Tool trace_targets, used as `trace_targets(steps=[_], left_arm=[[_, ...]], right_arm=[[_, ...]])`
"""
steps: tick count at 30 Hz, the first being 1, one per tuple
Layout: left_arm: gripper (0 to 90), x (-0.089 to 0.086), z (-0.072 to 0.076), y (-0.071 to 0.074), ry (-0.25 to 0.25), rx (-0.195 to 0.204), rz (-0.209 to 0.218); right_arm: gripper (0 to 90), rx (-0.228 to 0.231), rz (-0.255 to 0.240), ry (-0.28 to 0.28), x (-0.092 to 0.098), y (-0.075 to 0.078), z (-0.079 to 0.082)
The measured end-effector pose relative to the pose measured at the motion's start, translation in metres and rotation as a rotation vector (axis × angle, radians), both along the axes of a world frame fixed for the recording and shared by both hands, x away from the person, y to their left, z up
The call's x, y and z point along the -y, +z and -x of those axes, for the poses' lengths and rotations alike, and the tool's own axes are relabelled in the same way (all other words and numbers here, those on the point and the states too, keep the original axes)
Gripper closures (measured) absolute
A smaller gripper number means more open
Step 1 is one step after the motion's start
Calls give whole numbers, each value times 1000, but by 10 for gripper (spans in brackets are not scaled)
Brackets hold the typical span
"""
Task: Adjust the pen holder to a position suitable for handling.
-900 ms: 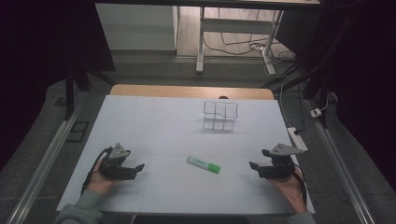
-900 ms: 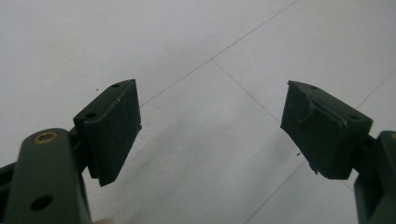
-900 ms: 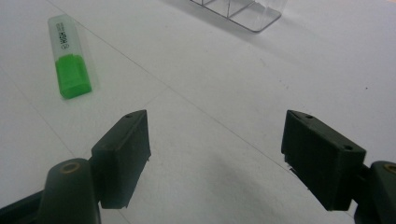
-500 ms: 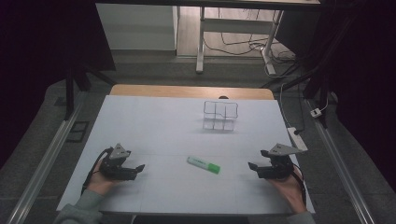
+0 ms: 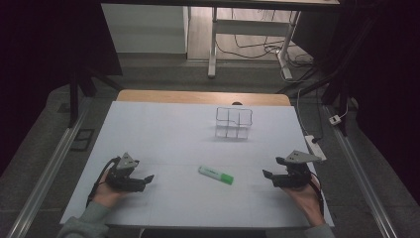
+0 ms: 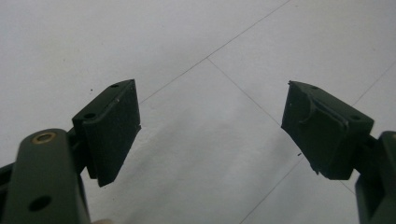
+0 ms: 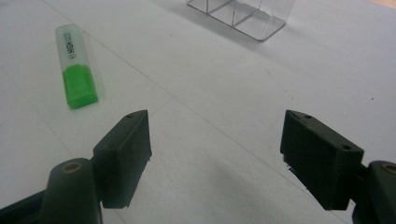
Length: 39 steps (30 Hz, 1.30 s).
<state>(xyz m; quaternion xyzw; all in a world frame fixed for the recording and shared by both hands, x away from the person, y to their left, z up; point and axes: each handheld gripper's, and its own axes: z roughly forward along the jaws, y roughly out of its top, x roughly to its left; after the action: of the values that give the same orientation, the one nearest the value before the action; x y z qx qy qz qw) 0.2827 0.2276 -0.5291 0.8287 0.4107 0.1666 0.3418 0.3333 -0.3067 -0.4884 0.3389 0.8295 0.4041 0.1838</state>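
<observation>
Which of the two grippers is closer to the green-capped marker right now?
The right gripper: the marker lies with its green cap end toward it, and it shows in the right gripper view. The left gripper sits slightly farther off.

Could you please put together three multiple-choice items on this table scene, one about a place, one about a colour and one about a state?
1. Where does the highlighter lie?
A. Inside the clear organiser
B. On the white table top between the two grippers
C. Between the jaws of the left gripper

2. What colour is the highlighter's cap?
A. Green
B. Red
C. Blue

3. How do the right gripper's jaws stand?
A. Shut on the highlighter
B. Shut on nothing
C. Open, with nothing between them

Key:
1. B: in the high view it lies flat on the table, apart from the left gripper, the right gripper and the clear organiser farther back.
2. A: the right gripper view shows a bright green cap on a pale body.
3. C: the right gripper view shows bare table between its jaws.
</observation>
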Motion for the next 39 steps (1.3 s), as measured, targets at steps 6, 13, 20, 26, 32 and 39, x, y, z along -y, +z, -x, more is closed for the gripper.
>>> trace_targets(steps=[6, 13, 20, 26, 32, 39], left_arm=[[193, 0, 0, 0, -1, -3, -7], [192, -1, 0, -1, 4, -8, -9], [192, -1, 0, -1, 7, -5, -3], [192, -1, 1, -1, 8, -3, -1], [192, -1, 1, -1, 6, -8, -8], [191, 0, 1, -1, 3, -8, -10]], right_arm=[[249, -2, -6, 8, -1, 4, -3], [247, 0, -17, 19, -7, 10, -11], [250, -2, -31, 7, -12, 17, -19], [259, 6, -43, -1, -15, 22, -24], [275, -3, -42, -4, -21, 25, -33], [283, -38, -35, -23, -27, 25, -48]])
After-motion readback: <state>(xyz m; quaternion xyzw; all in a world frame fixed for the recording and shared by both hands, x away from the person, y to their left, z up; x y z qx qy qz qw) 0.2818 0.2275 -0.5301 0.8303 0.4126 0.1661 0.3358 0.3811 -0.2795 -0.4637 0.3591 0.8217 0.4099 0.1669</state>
